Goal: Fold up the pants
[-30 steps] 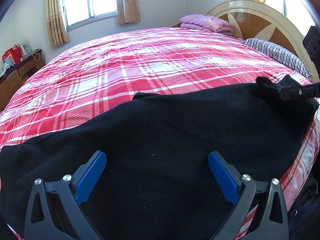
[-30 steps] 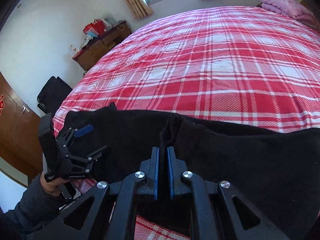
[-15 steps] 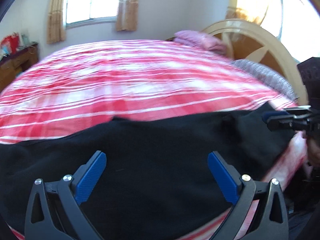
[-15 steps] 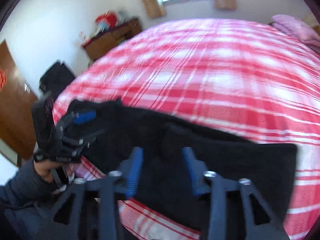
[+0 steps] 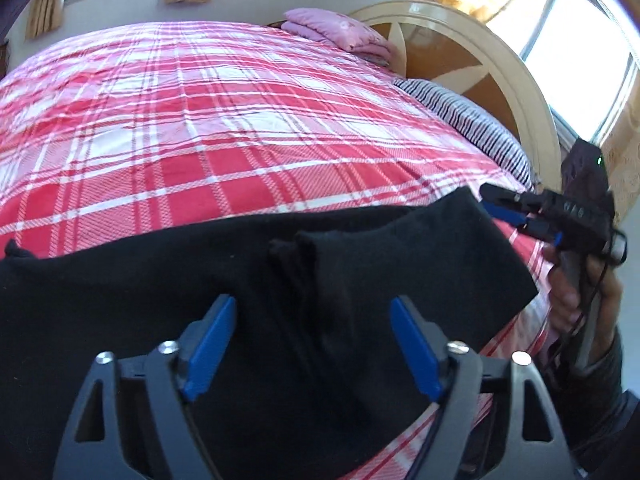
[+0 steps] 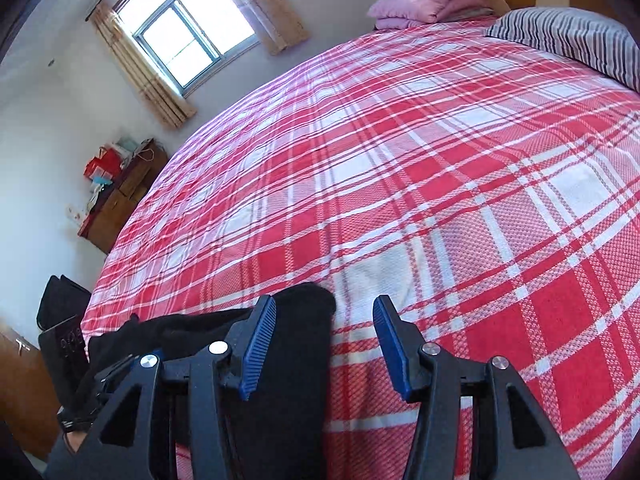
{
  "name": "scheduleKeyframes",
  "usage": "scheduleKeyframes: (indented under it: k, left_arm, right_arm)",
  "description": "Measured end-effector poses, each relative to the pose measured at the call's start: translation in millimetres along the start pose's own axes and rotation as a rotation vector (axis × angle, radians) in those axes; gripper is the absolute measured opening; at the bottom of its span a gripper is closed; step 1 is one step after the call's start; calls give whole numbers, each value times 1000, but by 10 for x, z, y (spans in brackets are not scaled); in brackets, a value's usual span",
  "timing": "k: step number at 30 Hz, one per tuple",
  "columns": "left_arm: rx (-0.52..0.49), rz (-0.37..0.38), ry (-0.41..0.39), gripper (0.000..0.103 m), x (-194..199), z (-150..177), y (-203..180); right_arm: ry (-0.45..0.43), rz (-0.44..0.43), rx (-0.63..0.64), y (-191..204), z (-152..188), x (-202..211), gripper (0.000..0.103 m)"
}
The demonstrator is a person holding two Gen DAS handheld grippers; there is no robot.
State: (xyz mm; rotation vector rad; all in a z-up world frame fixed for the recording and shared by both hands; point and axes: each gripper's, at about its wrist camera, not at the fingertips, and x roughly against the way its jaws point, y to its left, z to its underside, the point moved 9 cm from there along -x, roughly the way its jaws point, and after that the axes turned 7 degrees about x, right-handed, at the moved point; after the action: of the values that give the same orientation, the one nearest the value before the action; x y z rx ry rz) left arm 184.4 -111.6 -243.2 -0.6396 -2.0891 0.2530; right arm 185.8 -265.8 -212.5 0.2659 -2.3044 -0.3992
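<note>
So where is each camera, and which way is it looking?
Left wrist: sits on the left gripper, looking across the black pants towards the headboard; its closing jaws and the person's right hand show.
Right wrist: sits on the right gripper, facing the window; open jaws show.
Both share the plaid bed, pants and pink blanket.

A home bedroom: a bed (image 6: 440, 200) under a red plaid sheet, striped pillow (image 6: 568, 36), curved headboard (image 5: 500, 64), curtained window (image 6: 188, 40), wooden dresser (image 6: 120, 200).

The pants (image 5: 248, 280) are matt black knit cloth on a woven red plaid bedsheet (image 5: 224, 120). The headboard (image 5: 496, 60) is glossy cream-painted wood; the gripper pads (image 6: 260, 344) are ribbed blue plastic
</note>
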Motion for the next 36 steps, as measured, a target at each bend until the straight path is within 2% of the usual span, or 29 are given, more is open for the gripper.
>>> scheduleKeyframes:
  k: [5, 8, 10, 12, 15, 20, 22, 24, 26, 31, 36]
  left_arm:
    - [-7, -40, -21, 61, 4, 62, -32]
    - [-3, -54, -27, 50, 2, 74, -20]
    - [0, -60, -28, 33, 7, 80, 1]
    - [11, -54, -30, 24, 23, 88, 19]
    - [21, -58, -47, 19, 73, 78, 40]
    - [25, -49, -52, 19, 101, 95, -6]
    - [5, -35, -41, 24, 63, 135, -77]
    - [-13, -47, -38, 24, 18, 159, -97]
    - [-2, -41, -46, 11, 40, 141, -72]
    - [7, 8, -99, 9, 241, 26, -76]
    - [32, 9, -125, 9, 463, -48, 21]
  right_arm:
    - [-10, -14, 4, 40, 22, -90, 53]
    - [-17, -9, 13, 62, 44, -98, 53]
    - [-23, -7, 14, 73, 56, -90, 53]
    - [-24, -6, 12, 72, 64, -96, 53]
    - [-23, 1, 10, 55, 82, -119, 53]
    - [-21, 5, 11, 51, 114, -136, 53]
    - [-21, 5, 10, 48, 117, -142, 53]
    - [-20, 5, 4, 41, 125, -143, 53]
    - [-24, 4, -2, 31, 121, -133, 53]
    - [-40, -2, -4, 37, 102, -95, 53]
    - [-57, -17, -1, 57, 92, -53, 53]
